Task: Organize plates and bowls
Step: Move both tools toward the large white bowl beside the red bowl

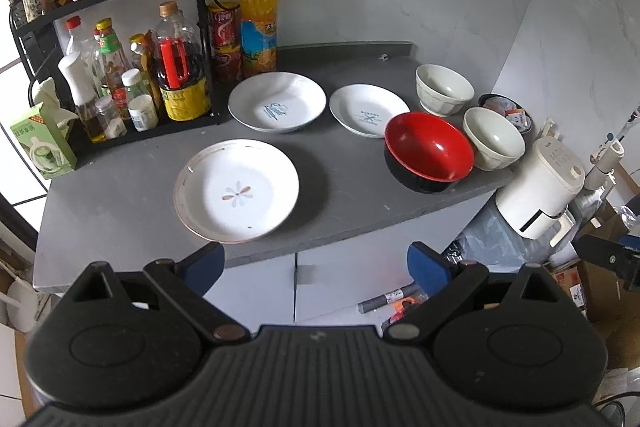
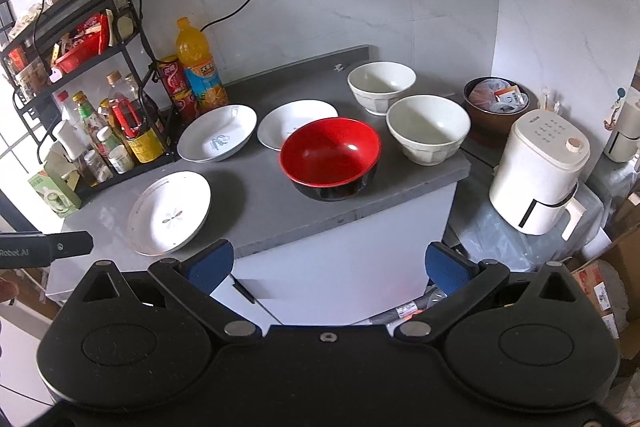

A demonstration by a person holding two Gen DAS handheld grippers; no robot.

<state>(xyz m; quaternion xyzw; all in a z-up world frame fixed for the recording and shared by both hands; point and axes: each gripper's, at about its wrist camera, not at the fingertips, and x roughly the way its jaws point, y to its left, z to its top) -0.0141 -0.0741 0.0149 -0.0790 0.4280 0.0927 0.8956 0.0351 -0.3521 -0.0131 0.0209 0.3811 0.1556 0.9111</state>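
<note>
Grey counter (image 1: 340, 187) is spread with three plates and three bowls, nothing stacked yet. Left gripper (image 1: 316, 263) and right gripper (image 2: 330, 265) are held wide apart, empty. Flower plate (image 1: 236, 191) should probably be pinched by its rim first.

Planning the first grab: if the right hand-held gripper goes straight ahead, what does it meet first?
Probably the red bowl: it sits centred ahead of the open right hand-held gripper, though depth is unclear.

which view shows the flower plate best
The left wrist view: the flower plate lies close and near centre, with its petal mark and whole rim clear. In the right wrist view it sits off to the lower left, smaller and more skewed.
</note>
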